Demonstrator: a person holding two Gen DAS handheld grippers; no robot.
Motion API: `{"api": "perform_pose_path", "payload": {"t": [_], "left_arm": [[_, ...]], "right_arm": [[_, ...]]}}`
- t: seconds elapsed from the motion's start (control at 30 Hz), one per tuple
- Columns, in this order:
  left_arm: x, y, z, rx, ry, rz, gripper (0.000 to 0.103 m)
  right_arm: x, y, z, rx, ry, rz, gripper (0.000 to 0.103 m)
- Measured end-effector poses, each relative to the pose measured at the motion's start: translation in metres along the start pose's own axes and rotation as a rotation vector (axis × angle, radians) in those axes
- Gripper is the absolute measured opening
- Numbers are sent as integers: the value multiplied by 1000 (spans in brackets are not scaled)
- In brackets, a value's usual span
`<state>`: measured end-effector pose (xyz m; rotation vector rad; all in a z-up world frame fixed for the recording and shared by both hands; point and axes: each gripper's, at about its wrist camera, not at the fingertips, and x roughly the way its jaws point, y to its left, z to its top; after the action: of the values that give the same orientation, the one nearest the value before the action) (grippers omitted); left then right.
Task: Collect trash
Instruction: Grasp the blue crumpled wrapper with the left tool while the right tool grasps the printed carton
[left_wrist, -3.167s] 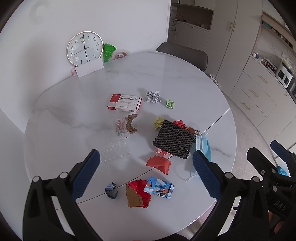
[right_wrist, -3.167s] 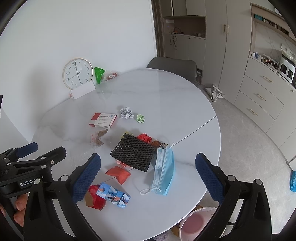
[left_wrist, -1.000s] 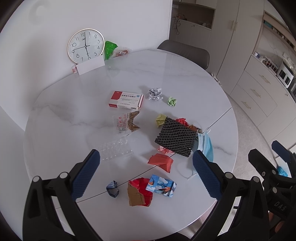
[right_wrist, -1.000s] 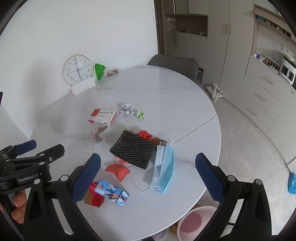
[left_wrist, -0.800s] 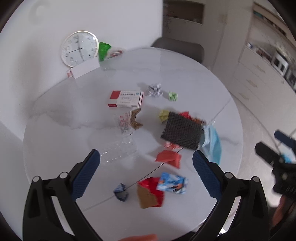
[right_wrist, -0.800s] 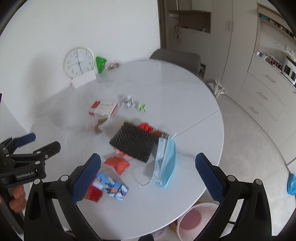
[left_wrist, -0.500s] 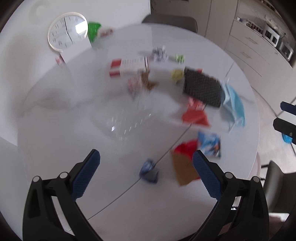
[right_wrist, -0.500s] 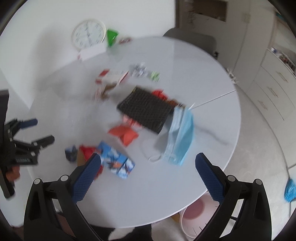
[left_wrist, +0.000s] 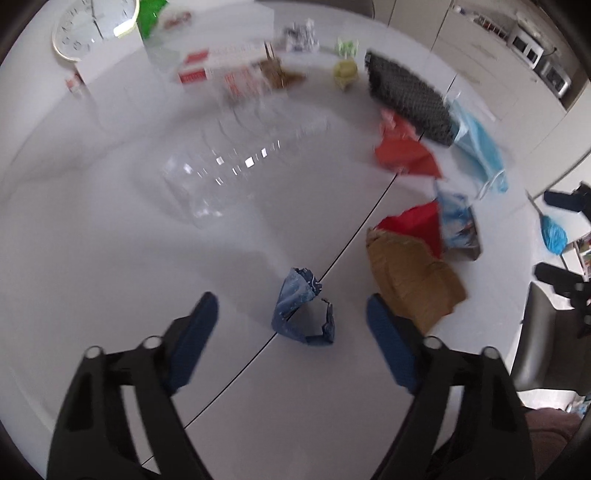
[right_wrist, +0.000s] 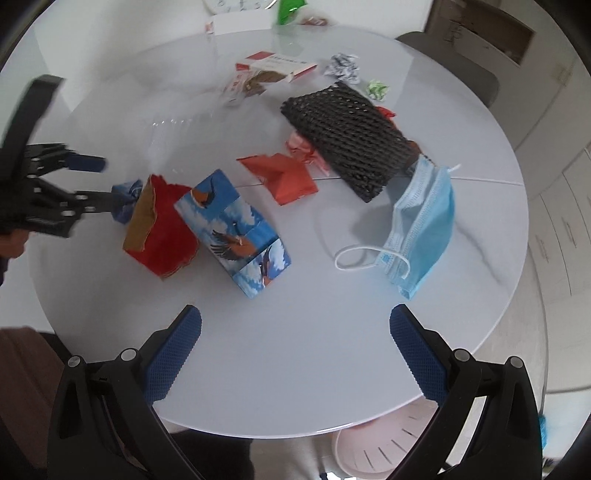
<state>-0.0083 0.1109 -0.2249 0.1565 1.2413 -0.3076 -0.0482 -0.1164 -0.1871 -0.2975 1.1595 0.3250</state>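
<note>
Only the right wrist view shows the pink bin (right_wrist: 384, 446) under the worktop (right_wrist: 332, 332) rim; only the left view shows the dark blue crumpled wrapper (left_wrist: 301, 308) whole, lying between the closing jaws of the left hand-held gripper (left_wrist: 291, 314), pads not touching it. The right hand-held gripper (right_wrist: 295, 332) is wide open, empty, short of the bird-print box (right_wrist: 236, 236). Beside that box: red-brown torn carton (right_wrist: 159, 229), blue face mask (right_wrist: 421, 221), black mesh sleeve (right_wrist: 347, 140).

I count one blue face mask (right_wrist: 424, 218), one black foam net (right_wrist: 347, 136), one medicine box (right_wrist: 275, 66), one clock (left_wrist: 94, 27), two grippers
</note>
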Motion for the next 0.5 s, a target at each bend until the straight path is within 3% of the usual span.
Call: {"api": "perform_pose_path", "payload": {"t": [0.17,0.3,0.5], "left_arm": [[22,6,0,-13,35,-25,38],[22,13,-3,10,17,-33,31],[19,24,-6,0,21,-62,28]], "right_arm": [[12,6,11,-126,17,24,98],[30,22,27,-298,53,55,94],[62,43,45,-526,84,18,93]]}}
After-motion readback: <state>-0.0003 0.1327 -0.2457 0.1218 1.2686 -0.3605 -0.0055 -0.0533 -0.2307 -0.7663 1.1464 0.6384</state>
